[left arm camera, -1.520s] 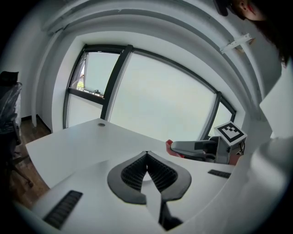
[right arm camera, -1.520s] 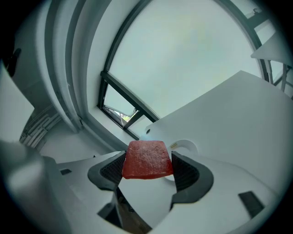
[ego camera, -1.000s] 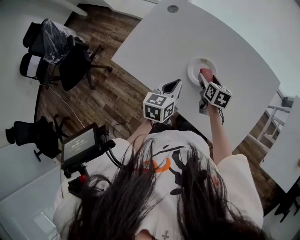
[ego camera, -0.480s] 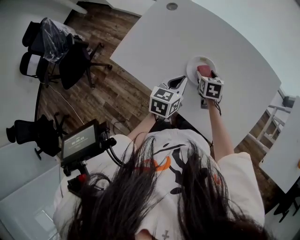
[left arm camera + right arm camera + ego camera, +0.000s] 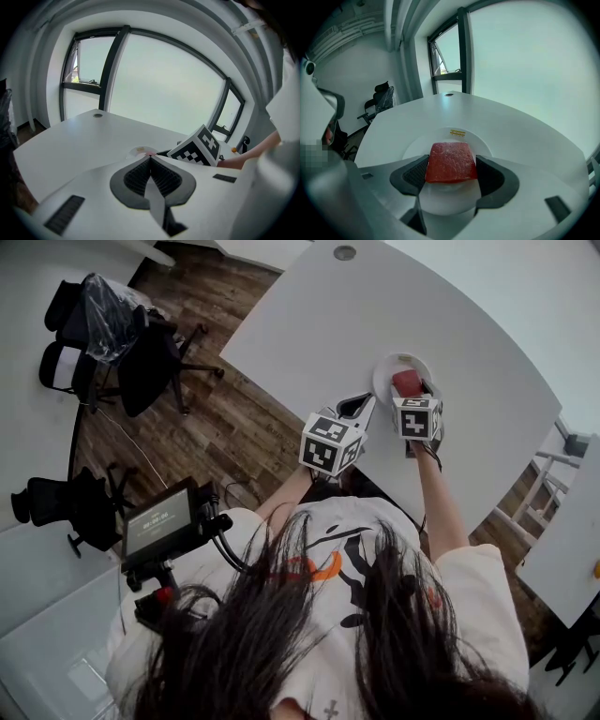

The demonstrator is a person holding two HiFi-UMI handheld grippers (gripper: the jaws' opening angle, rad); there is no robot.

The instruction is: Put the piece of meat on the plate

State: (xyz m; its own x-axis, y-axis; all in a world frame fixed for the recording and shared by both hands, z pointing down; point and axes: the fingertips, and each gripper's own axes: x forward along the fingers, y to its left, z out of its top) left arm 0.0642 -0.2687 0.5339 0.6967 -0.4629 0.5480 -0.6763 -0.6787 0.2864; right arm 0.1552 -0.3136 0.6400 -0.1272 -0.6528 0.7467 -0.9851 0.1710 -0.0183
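A red, square piece of meat (image 5: 451, 161) is clamped between the dark pads of my right gripper (image 5: 451, 165), which is shut on it. It hangs just over the middle of a small white round plate (image 5: 416, 146); I cannot tell whether it touches the plate. In the head view the meat (image 5: 406, 382) shows over the plate (image 5: 385, 371), near the table's near edge, with the right gripper (image 5: 411, 394) just behind it. My left gripper (image 5: 364, 406) hovers to the left of the plate, shut and holding nothing (image 5: 150, 158).
The white table (image 5: 450, 324) has a round cable port (image 5: 345, 253) at its far end. Black office chairs (image 5: 103, 329) stand on the wood floor to the left. A monitor rig (image 5: 159, 526) hangs by the person's body.
The right gripper has carried the meat forward from the plate's near rim to over its middle. The left gripper shifted slightly right, toward the plate.
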